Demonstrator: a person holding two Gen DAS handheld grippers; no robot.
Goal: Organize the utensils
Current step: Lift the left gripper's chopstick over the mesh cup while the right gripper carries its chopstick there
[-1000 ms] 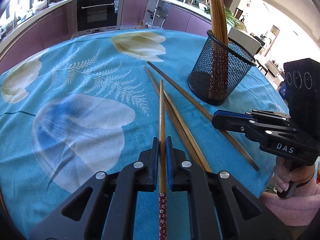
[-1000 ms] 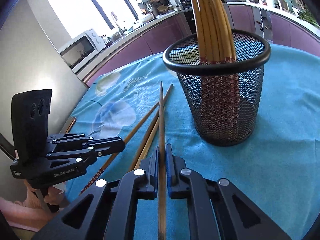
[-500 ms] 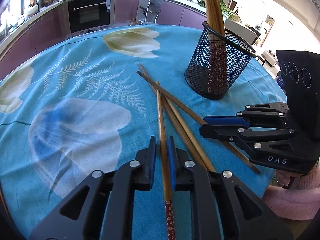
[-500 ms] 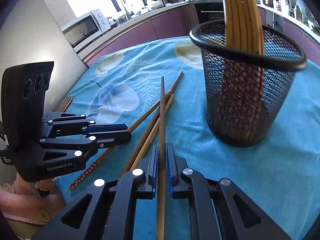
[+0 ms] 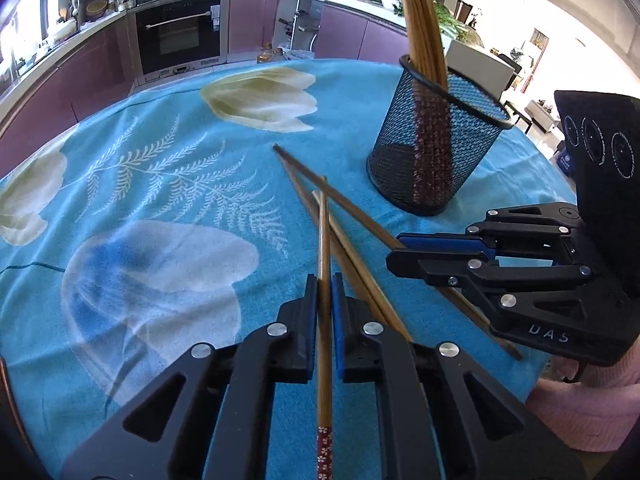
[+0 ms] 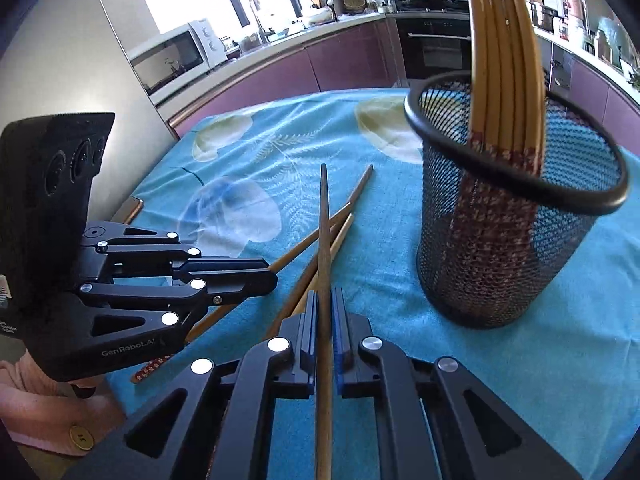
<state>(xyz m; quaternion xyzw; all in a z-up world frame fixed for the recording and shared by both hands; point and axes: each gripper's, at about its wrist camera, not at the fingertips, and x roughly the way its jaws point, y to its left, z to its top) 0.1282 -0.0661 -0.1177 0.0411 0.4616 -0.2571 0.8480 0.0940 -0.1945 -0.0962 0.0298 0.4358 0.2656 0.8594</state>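
Observation:
My left gripper [image 5: 325, 280] is shut on a wooden chopstick [image 5: 325, 232] whose red patterned end sticks out behind the jaws. My right gripper [image 6: 325, 296] is shut on a darker chopstick [image 6: 325, 220]. Both chopsticks slant down toward the blue flowered tablecloth [image 5: 160, 184]. Two loose chopsticks [image 5: 356, 256] lie under them and show again as loose chopsticks [image 6: 340, 232] in the right wrist view. A black mesh cup [image 5: 432, 152] with several chopsticks upright in it stands beyond, right of both grippers. The right gripper [image 5: 400, 248] sits close beside the left gripper [image 6: 268, 276].
The mesh cup [image 6: 500, 260] is near the right gripper's front right. A phone [image 6: 132, 208] lies at the table's left edge. Pink sleeves [image 5: 580, 400] hold the grippers at the table's near edge. Kitchen cabinets and an oven [image 5: 180, 36] stand beyond the round table.
Both grippers have kept their chopsticks. They have drawn closer together, side by side. In the right wrist view the mesh cup has shifted right and looks nearer.

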